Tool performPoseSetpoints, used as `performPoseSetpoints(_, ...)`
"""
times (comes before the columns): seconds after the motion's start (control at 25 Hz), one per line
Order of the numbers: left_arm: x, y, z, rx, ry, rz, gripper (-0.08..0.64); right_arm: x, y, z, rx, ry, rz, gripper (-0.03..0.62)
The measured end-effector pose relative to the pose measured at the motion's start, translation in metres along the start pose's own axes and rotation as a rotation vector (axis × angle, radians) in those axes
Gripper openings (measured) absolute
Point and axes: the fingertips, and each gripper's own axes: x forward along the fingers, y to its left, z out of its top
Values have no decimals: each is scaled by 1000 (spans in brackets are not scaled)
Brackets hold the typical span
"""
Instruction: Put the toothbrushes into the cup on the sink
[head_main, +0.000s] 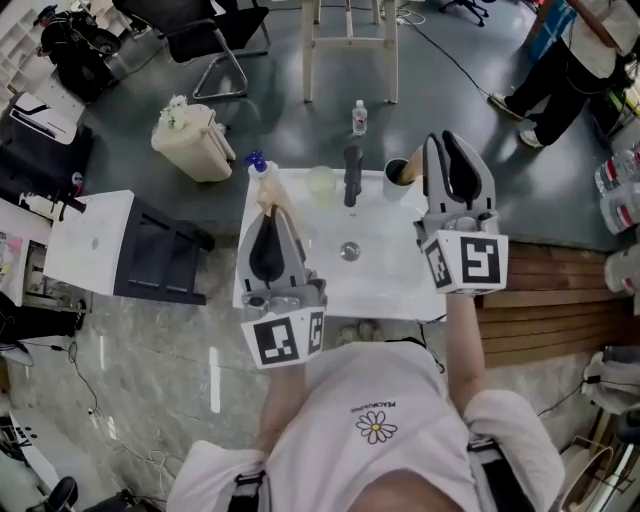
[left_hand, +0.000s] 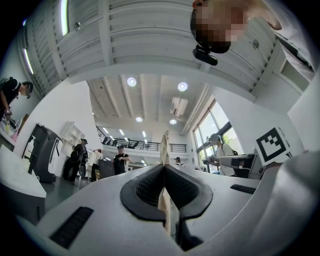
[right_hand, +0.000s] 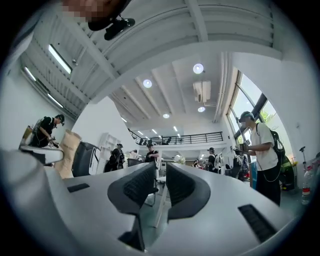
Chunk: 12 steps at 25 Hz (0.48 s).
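While the left gripper (left_hand: 164, 175) clenches a pale toothbrush (left_hand: 164, 147) upright, ready for the cup (head_main: 396, 172) on the sink (head_main: 390, 270), the right gripper (right_hand: 161, 175) hovers beside that cup, jaws parted and empty.

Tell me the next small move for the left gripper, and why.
Probably carry the left gripper rightward over the sink to the dark cup: its jaws are shut on a toothbrush that is not yet in the cup, while the right gripper is open and empty.
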Motion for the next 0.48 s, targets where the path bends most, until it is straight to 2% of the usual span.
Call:
performPoseSetpoints(0.2, 2, -5, 4, -4, -13, -14, 18, -28, 34, 5, 11, -6, 21, 22)
performPoseSetpoints(0.48, -4, -7, 7, 5, -41, -9, 17, -56, 69, -17, 84, 64, 55, 12)
